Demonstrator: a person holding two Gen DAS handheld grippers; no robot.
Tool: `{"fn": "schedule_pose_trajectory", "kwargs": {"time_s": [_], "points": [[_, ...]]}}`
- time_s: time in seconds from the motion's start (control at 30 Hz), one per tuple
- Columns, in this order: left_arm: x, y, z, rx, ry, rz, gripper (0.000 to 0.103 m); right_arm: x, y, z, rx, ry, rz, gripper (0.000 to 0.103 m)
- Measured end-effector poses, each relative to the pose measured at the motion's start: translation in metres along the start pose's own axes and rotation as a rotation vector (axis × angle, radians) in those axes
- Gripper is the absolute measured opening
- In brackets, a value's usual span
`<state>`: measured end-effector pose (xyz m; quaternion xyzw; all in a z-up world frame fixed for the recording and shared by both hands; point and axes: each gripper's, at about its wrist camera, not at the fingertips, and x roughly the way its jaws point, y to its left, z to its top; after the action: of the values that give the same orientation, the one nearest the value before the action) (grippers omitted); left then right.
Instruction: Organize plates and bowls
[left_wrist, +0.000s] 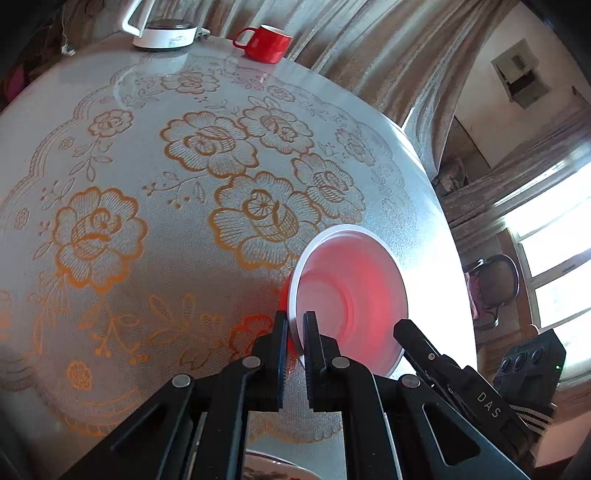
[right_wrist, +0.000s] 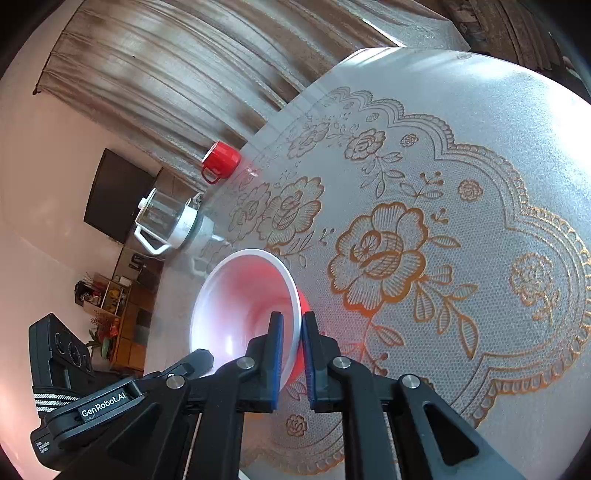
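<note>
From the left wrist, "DAS" reads on the right gripper (left_wrist: 400, 334) at the far rim of the bowl (left_wrist: 351, 291), white inside and red outside, while the left gripper (left_wrist: 295, 332) pinches the near rim; the bowl hangs over the floral tablecloth (left_wrist: 147, 221), mouth tipped toward the camera. From the right wrist, "GenRobot.AI" reads on the left gripper (right_wrist: 199, 360), and the right gripper (right_wrist: 293, 334) is clamped on the rim of the bowl (right_wrist: 240, 295), mouth facing left of frame.

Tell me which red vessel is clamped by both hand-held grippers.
The white-lined red bowl, rim pinched by the left hand-held gripper and right hand-held gripper. The red mug stands untouched at the table's far edge.
</note>
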<state>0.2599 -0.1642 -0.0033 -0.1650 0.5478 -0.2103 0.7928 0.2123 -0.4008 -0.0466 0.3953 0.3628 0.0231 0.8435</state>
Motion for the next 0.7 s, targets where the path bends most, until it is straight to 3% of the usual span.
{"fn": "schedule_pose_trajectory", "kwargs": {"time_s": [0.43, 0.53, 0.7], "points": [[-0.036, 0.043, -0.023, -0.030, -0.047, 0.040, 0.007, 0.019, 0.039, -0.038, -0.038, 0.084, -0.003, 0.012], [-0.040, 0.052, -0.024, -0.051, -0.051, 0.038, 0.008, 0.020, 0.047, -0.046, -0.053, 0.093, 0.000, 0.020], [-0.044, 0.066, -0.026, -0.089, -0.051, 0.036, 0.008, 0.026, 0.055, -0.054, -0.055, 0.113, -0.009, 0.021]]}}
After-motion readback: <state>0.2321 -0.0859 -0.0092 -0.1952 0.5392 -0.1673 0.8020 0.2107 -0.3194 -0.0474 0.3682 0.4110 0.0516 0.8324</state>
